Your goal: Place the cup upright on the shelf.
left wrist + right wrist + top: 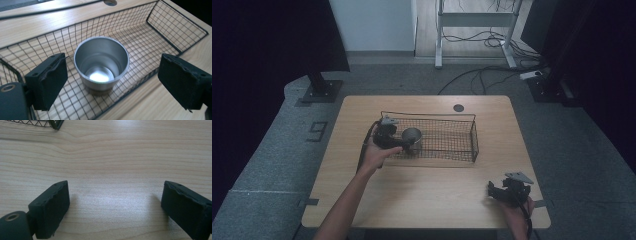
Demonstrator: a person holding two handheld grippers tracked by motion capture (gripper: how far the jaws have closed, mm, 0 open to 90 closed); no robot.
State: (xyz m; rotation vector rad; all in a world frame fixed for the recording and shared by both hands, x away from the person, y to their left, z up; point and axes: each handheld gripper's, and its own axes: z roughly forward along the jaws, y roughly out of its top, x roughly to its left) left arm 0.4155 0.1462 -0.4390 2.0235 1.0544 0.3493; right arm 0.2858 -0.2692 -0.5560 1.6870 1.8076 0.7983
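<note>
Cup (101, 63) stands upright in basket (160, 35), clear of left tongs' (112, 80) pads.

Both grippers, left (404, 145) and right (497, 192), are black with blocky, rough-edged pads (48, 82). Each carries a grey three-cornered plate (519, 177) and trails a black cable (364, 145). The person's forearms (343, 205) are bare.

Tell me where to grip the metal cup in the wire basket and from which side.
Grip the metal cup by its round side wall just under the rim, coming from above: it stands upright, mouth open, and the wire basket walls likely block a level approach. The left gripper already straddles it, jaws open.
</note>
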